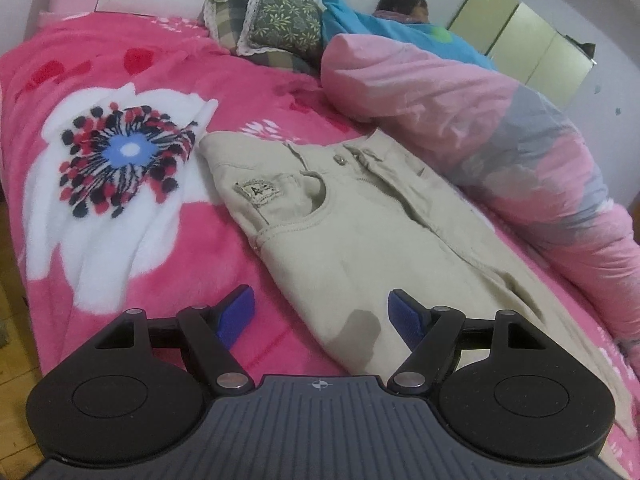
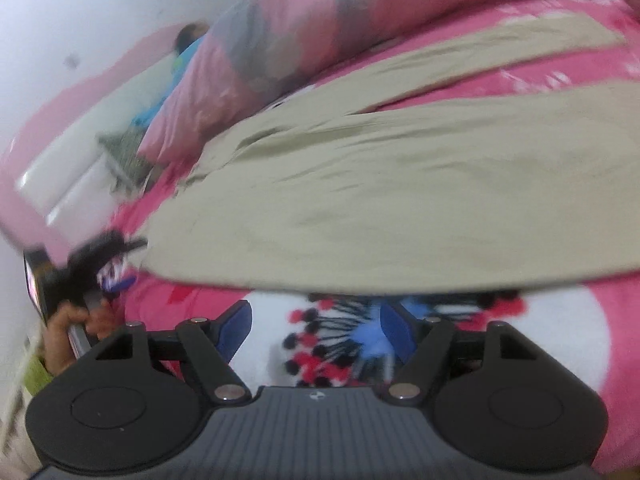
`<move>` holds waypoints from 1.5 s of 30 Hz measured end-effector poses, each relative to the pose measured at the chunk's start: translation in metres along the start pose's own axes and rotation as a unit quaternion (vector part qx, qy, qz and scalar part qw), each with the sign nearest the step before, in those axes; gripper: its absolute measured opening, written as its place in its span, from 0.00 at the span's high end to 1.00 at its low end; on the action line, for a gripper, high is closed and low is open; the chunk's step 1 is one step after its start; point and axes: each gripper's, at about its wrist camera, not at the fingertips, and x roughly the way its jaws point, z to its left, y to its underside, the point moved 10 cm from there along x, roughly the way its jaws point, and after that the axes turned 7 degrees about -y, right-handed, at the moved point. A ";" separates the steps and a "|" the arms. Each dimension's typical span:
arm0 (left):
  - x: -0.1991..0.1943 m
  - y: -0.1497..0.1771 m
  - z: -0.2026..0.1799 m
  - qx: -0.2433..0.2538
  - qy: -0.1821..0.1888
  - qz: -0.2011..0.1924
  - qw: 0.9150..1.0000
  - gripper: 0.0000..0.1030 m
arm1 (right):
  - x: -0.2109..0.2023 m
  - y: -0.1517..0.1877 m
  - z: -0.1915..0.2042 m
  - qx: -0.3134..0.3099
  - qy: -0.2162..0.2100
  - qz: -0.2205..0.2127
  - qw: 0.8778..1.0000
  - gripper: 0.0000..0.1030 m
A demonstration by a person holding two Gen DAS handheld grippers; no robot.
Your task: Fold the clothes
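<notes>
Plainly, both pairs of jaws are spread wide with nothing held between them. The left gripper is hovered over the near part of the beige trousers, close to a darker patch in the cloth. The right gripper is held above the white flower print of the pink blanket, just short of the trousers' long edge; that view is blurred.

The trousers are laid flat on the blanket, near the rolled pink duvet along the bed's far side, waistband toward the pillow at the head end. In the right wrist view the two legs are seen parted, side by side, so no lengthwise fold is shown.

The cloth is judged soft, light and limp, though thicker and stiffer at the waistband and seams. A hold is best taken there or at a hem, where layers can be pinched together without slipping.
</notes>
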 end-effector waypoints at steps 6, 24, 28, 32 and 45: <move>0.005 -0.009 -0.001 0.003 0.007 0.001 1.000 0.30 | -0.026 -0.017 -0.040 0.099 0.008 -0.055 0.994 0.29; -0.001 -0.031 0.019 -0.082 0.029 -0.030 0.996 0.53 | -0.072 -0.043 -0.130 0.358 -0.066 -0.219 0.905 0.41; 0.005 -0.034 0.028 -0.083 0.009 -0.013 0.996 0.53 | -0.069 -0.043 -0.142 0.365 -0.049 -0.217 0.904 0.56; 0.010 -0.027 0.029 -0.076 0.001 0.008 0.997 0.54 | -0.065 -0.042 -0.150 0.361 -0.036 -0.210 0.908 0.70; 0.018 -0.048 0.011 -0.046 -0.034 -0.032 0.998 0.89 | -0.077 -0.056 -0.152 0.294 -0.015 -0.214 0.931 0.96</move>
